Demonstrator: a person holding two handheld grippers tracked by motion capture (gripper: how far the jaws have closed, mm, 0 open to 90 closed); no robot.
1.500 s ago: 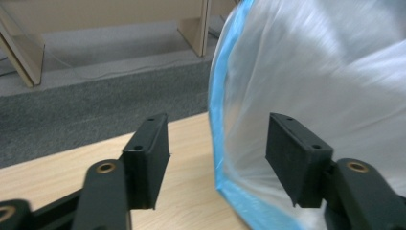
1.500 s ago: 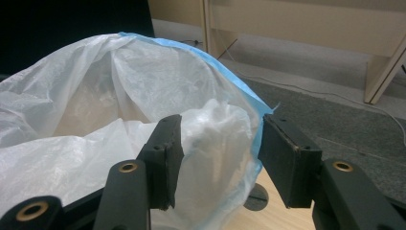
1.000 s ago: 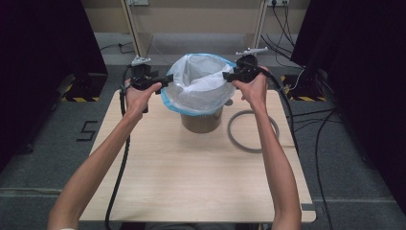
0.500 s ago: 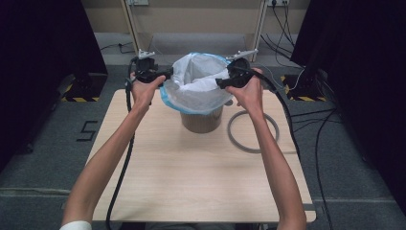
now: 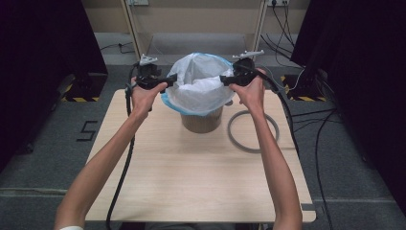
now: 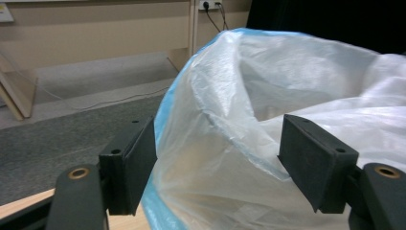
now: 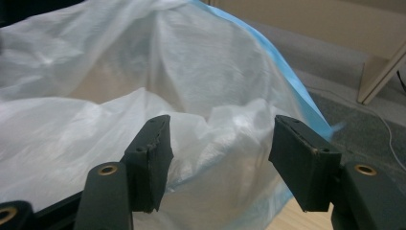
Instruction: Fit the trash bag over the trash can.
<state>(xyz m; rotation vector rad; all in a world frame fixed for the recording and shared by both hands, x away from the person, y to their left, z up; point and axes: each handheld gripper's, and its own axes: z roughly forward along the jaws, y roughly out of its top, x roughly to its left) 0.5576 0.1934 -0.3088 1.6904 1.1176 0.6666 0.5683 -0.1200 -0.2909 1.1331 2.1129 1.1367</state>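
Thin white plastic, blue-hemmed: the bin liner (image 5: 198, 86) sits in a brown bin (image 5: 202, 122) at 12 o'clock on the bench (image 5: 191, 182), top ballooned up above the bin rim, hem partly draped outside. Step in hand looks like seating the liner by folding the hem down over the rim. To do it well: bite the hem itself, not the loose inner film, take both sides level, pull out and down together so the bag doesn't ride up or drag the bin off its spot. Left gripper (image 5: 165, 79) at the bag's 9 o'clock, fingers (image 6: 129, 165) spread wide, holding nothing; in the left gripper view the blue edge runs just inside the left pad and the film bulges into the gap, touching or not I can't tell. Right gripper (image 5: 227, 79) at the bag's 3 o'clock, fingers (image 7: 151, 160) also wide apart and empty; crumpled film sits between the pads and the blue hem passes behind the right one. Grey ring (image 5: 253, 132) lies flat at the bin's 4 o'clock, just beside it, probably a clamp ring for afterwards. Risk: the thin film tears if pinched off the hem.
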